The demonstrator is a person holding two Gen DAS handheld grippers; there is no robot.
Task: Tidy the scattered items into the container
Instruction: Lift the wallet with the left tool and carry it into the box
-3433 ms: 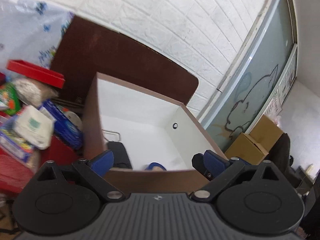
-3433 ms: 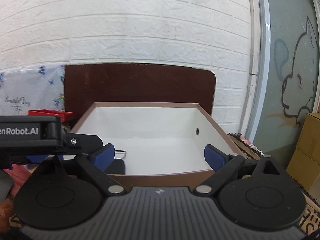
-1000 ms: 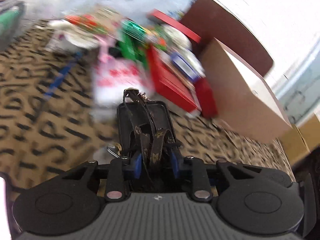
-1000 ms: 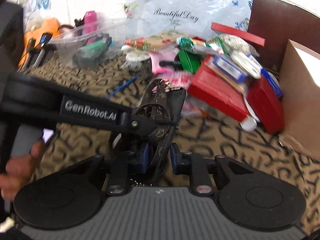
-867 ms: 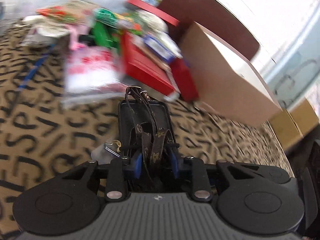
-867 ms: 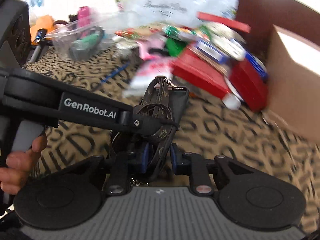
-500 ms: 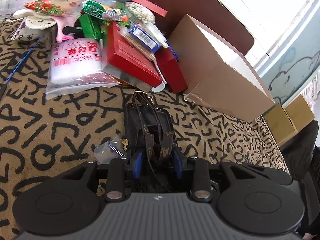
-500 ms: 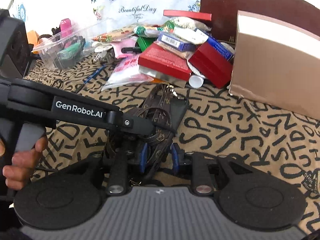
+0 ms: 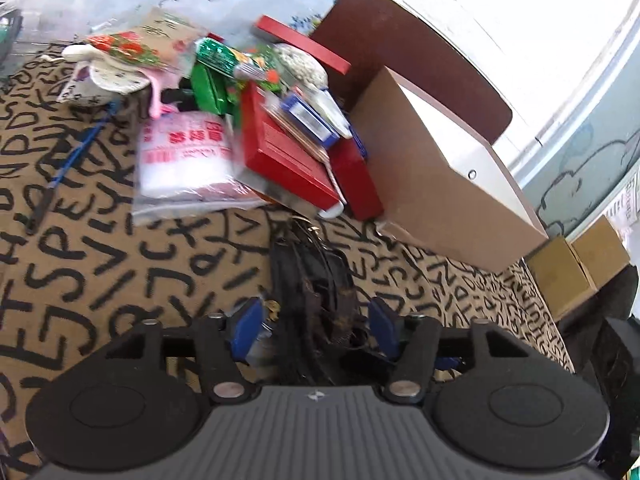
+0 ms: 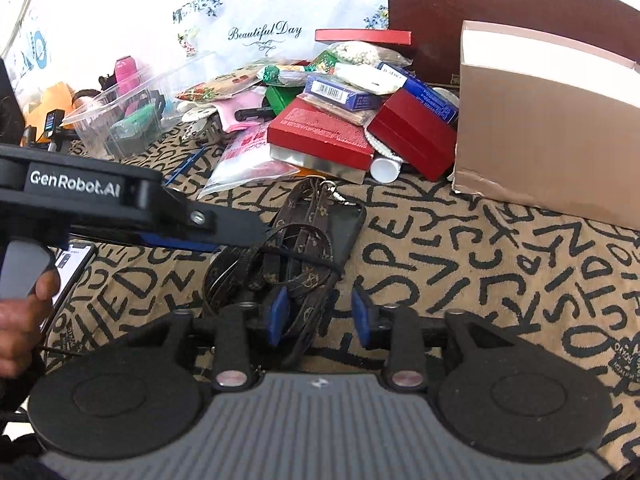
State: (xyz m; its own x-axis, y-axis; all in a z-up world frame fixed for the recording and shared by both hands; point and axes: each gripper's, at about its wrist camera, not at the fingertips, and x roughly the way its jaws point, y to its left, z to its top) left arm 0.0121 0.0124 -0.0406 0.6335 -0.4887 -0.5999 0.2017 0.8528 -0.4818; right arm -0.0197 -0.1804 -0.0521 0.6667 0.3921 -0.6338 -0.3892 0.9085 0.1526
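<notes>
A black phone case with a brown monogram strap [image 10: 308, 236] lies on the letter-patterned rug; it also shows in the left wrist view [image 9: 316, 280]. My left gripper [image 9: 316, 322] is open, its blue pads on either side of the strap bundle. My right gripper [image 10: 320, 314] is open too, with the strap's end lying between its pads. The brown cardboard box [image 10: 544, 128] with a white inside stands at the right, and shows in the left wrist view [image 9: 448, 184] as well.
A pile of scattered items lies left of the box: red boxes [image 10: 320, 136], a blue packet [image 10: 340, 94], a pink-printed bag [image 9: 184, 156], green packets [image 9: 212, 80]. A clear plastic tub [image 10: 124, 120] stands far left. A phone [image 10: 72, 264] lies by my left hand.
Both grippers have opened and let go of the strap and case, which now lie on the rug. Before that they had carried it from the pile side toward the box.
</notes>
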